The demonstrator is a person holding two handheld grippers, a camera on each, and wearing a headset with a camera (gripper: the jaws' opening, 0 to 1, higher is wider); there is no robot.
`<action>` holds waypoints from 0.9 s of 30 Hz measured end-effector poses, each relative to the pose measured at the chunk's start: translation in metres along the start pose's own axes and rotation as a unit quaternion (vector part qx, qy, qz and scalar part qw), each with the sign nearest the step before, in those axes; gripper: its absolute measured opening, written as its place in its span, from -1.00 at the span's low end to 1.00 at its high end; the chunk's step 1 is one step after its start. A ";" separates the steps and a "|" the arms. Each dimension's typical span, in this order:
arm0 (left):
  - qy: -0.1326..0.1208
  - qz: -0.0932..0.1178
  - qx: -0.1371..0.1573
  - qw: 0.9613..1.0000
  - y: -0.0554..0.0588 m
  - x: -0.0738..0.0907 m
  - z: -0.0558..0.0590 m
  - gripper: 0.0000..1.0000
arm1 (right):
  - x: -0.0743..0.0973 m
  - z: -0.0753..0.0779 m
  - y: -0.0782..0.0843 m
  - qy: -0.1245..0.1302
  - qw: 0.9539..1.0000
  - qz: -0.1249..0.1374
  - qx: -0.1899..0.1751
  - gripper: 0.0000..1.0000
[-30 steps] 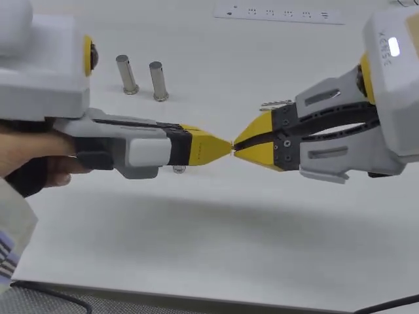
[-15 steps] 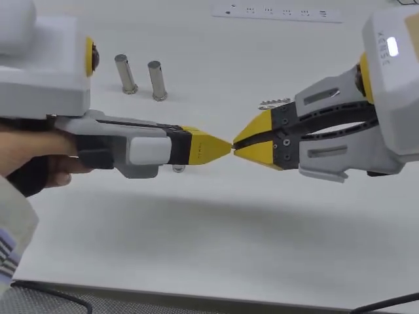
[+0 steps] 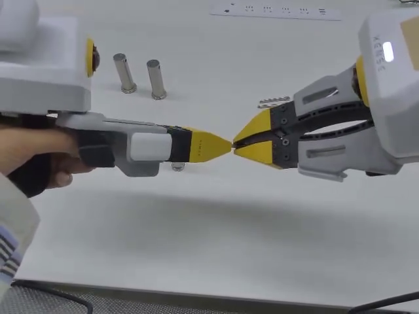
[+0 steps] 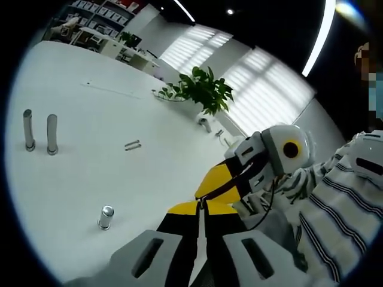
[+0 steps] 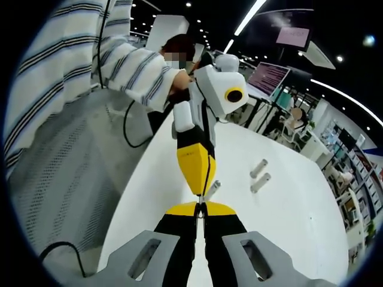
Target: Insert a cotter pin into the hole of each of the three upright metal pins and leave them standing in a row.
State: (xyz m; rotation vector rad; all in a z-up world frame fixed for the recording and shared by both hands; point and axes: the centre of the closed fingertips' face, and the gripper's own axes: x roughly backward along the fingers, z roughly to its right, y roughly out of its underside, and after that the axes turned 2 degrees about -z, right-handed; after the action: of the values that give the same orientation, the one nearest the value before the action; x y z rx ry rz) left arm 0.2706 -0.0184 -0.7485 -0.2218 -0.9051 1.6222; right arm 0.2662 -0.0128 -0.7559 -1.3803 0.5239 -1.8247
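Observation:
Two upright metal pins (image 3: 122,73) (image 3: 155,80) stand side by side at the back left. A third pin (image 3: 177,167) is mostly hidden behind my left gripper (image 3: 222,145); it shows standing alone in the left gripper view (image 4: 106,217). Loose cotter pins (image 3: 273,102) lie on the table behind the right gripper (image 3: 237,145). Both grippers are shut, and their yellow tips meet point to point above the table. I see nothing held between either pair of jaws. In the right gripper view, the left gripper (image 5: 197,161) faces my own tips (image 5: 202,209).
A white power strip (image 3: 275,10) lies along the far edge of the white table (image 3: 216,229). A dark cable (image 3: 46,291) runs along the near edge. A person's striped sleeve (image 5: 128,66) and office furniture show in the gripper views.

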 end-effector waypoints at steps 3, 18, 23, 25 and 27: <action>-0.005 -0.007 -0.015 1.000 0.001 -0.002 0.001 -0.99 | 0.000 -0.001 0.002 -0.003 1.000 -0.005 0.006 -0.92; -0.008 -0.023 -0.057 0.998 0.004 -0.001 0.003 -1.00 | 0.000 -0.004 0.001 -0.017 1.000 -0.003 0.006 -0.91; -0.005 -0.033 -0.081 0.996 0.007 -0.001 0.005 -1.00 | 0.001 -0.003 -0.003 -0.020 1.000 0.008 -0.006 -0.81; -0.009 -0.038 -0.099 0.994 0.009 -0.001 0.004 -1.00 | 0.002 -0.003 -0.003 -0.022 1.000 0.010 -0.012 -0.78; -0.010 -0.046 -0.129 0.990 0.012 -0.001 0.003 -1.00 | 0.002 -0.004 -0.002 -0.030 0.999 0.010 -0.021 -0.78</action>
State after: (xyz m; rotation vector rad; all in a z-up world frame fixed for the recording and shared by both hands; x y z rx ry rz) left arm 0.2604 -0.0202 -0.7547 -0.3387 -1.1251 1.4215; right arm 0.2614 -0.0139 -0.7549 -1.4476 0.5457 -1.7603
